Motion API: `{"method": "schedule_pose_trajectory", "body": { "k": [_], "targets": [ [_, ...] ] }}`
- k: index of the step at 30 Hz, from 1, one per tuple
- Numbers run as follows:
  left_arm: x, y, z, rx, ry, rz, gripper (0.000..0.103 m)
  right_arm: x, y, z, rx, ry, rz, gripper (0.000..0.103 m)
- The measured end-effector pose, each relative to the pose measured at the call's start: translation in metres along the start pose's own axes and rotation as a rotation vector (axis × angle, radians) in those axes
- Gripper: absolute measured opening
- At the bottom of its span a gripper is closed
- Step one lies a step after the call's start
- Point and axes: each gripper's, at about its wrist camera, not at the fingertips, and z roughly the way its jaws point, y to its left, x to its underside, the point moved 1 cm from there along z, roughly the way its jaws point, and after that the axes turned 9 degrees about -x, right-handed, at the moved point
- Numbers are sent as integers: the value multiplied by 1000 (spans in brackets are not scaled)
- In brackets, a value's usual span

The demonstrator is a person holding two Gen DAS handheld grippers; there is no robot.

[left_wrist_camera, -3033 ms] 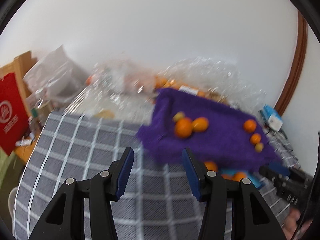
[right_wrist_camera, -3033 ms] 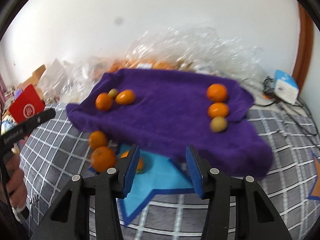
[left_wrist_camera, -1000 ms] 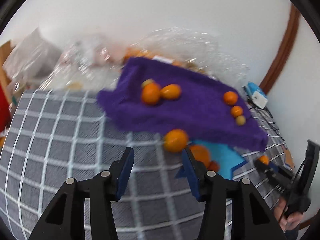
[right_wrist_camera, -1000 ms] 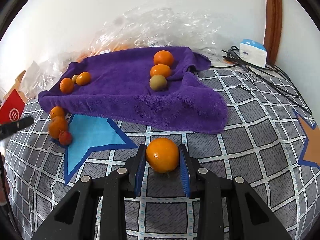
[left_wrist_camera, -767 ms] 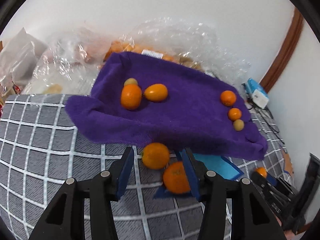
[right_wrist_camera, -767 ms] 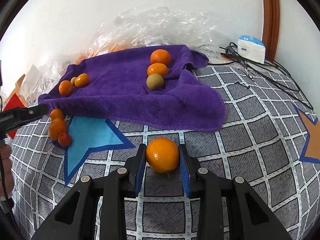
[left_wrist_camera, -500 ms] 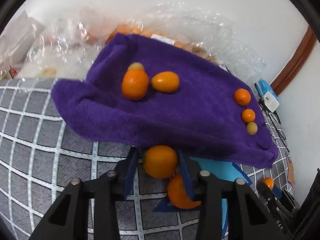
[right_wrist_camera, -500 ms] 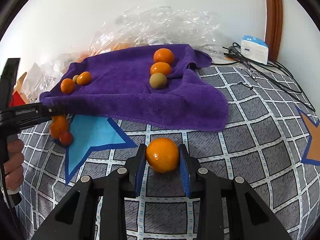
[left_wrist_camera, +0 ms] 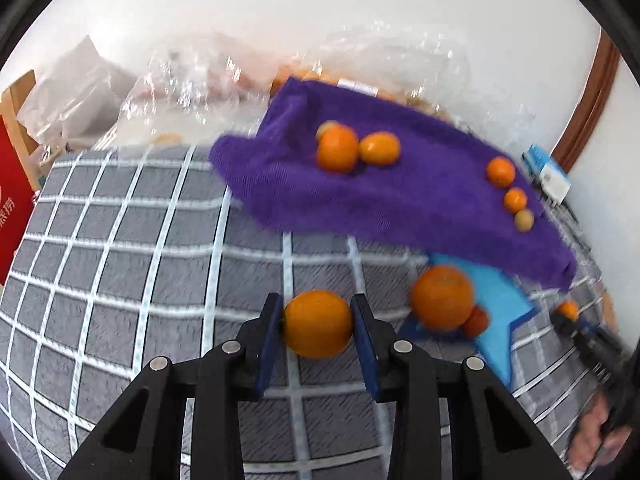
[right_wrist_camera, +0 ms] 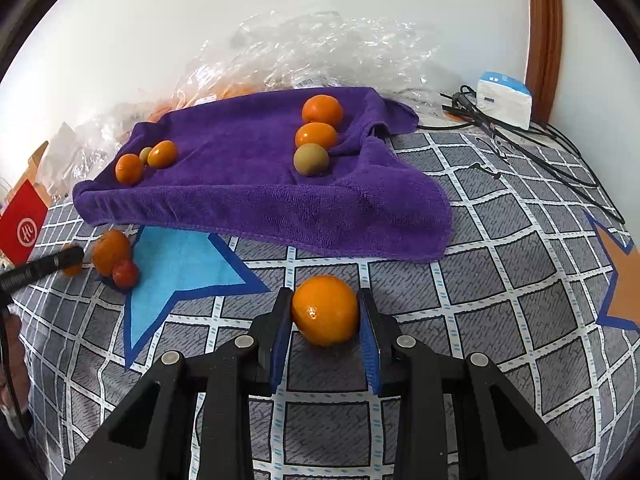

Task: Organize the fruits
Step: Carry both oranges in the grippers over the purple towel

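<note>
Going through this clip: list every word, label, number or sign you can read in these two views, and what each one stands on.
Red box: a white circle holding one Chinese character, too distorted to read surely.
Red box, left wrist view: white characters cut off at the edge, unreadable.
Left gripper: white lettering along its black body, too small to read.
Plastic bag: white barcode label, too small.
White and blue box: blue label, print unreadable.
Nothing else is lettered.

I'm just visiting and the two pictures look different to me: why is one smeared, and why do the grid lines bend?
Left wrist view: motion blur smears the purple towel and the loose orange, while the held orange stays fairly sharp. Right wrist view: sharp throughout, with a small glare spot on its orange. Both views: the fisheye lens bows the bedspread grid and darkens the corners.
</note>
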Motion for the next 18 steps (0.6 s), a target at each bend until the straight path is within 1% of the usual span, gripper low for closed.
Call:
{"method": "schedule_pose_trajectory", "body": {
  "k": [2, 7, 9, 12, 14, 18],
  "targets": [
    [3, 0, -3, -4, -31, -2, 33, 1, 1, 0, 8, 3, -6, 32],
    [2, -7, 1, -41, -43, 35, 34, 1, -1, -1, 3, 2, 2, 32],
    [2, -6, 0, -19, -46, 24, 34, 1, -2, -1, 1, 2, 3, 32],
    [4, 4, -2, 32, -49, -26, 33, 1, 1, -1, 5, 4, -13, 32],
    [6, 10, -6, 86, -57, -57, 33, 1, 3, -1, 2, 4, -21, 32],
    [8, 12, -11, 109, -90, -81, 33, 1, 1, -5, -10, -17, -13, 32]
  ]
}}
